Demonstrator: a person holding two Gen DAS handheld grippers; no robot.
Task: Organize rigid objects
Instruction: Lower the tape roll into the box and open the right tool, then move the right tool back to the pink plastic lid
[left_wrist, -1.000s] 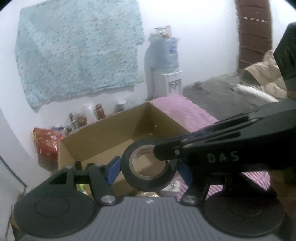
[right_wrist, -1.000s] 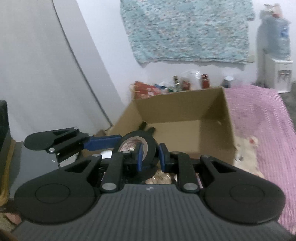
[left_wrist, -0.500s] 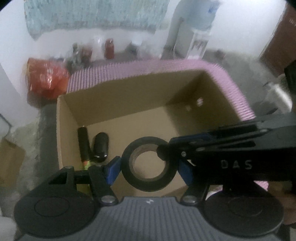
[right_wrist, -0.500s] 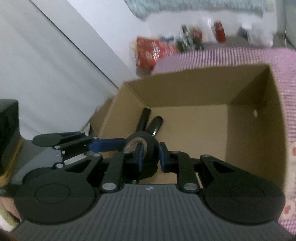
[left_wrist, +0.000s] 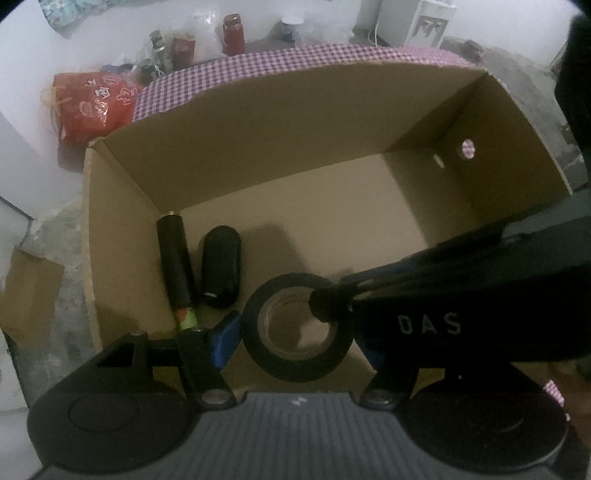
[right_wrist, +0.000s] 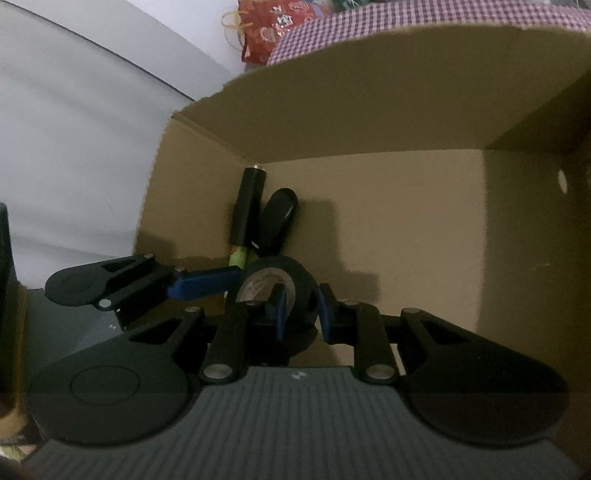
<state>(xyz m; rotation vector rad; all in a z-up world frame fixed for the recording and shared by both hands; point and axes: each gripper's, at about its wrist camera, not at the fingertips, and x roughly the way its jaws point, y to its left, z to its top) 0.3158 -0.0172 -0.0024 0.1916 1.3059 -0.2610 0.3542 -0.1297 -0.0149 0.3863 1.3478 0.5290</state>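
- Right gripper pinches the tape roll's wall, one finger through its hole; left gripper clamps the roll across its width.
- Roll was out in front of the cardboard box a second ago; now it hangs low inside, near the front wall.
- Beside two dark cylinders: likely ready to set down.

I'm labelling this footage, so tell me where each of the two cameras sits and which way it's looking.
Left wrist: on the left gripper, facing steeply down into the cardboard box; its blue fingers flank the black tape roll, and the right gripper crosses in from the right.
Right wrist: on the right gripper, facing down into the box; its fingers pinch the roll's wall, and the left gripper's finger shows at left.
Shared: box, tape roll, two dark cylinders inside.
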